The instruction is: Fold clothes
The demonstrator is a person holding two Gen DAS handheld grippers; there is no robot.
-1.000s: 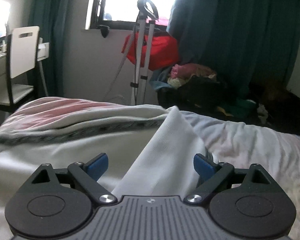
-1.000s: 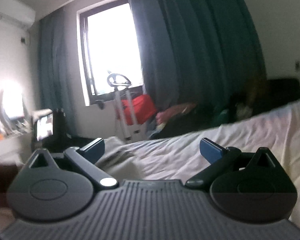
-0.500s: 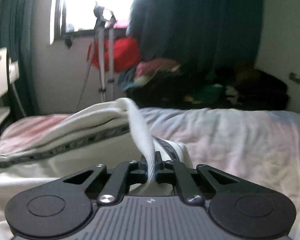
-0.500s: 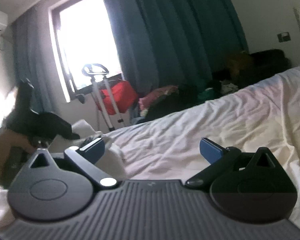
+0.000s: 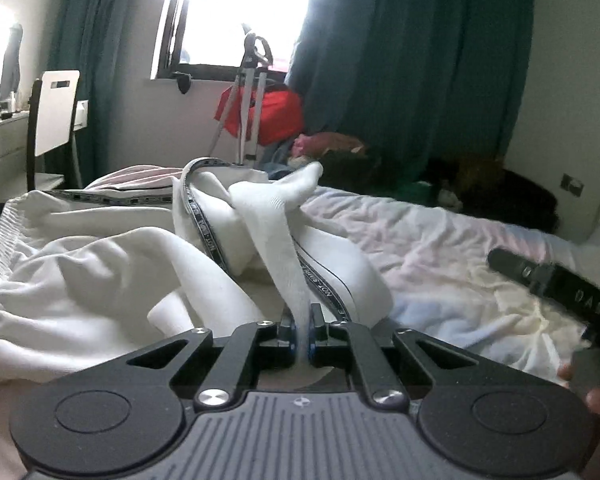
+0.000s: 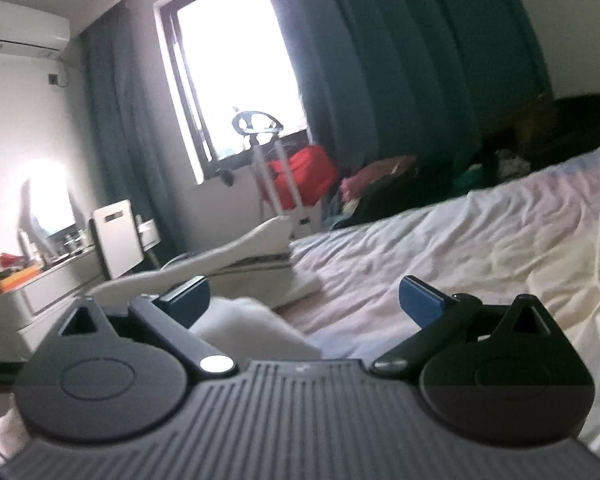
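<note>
Left tool [image 5: 300,330]: blue pads pressed together on a strip of the white garment [image 5: 100,280], which lies crumpled on the bed [image 5: 440,248], its dark lettered band [image 5: 204,232] looping across the folds. Right tool [image 6: 304,300]: pads wide apart, empty, above the bed, garment just beside its left pad.

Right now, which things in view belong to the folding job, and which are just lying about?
Job:
- white garment, with its black lettered tape
- left tool, shut on a fold of it
- right tool, open
- bed sheet

Lying about:
- red bag
- white chair
- clothes heap
</note>
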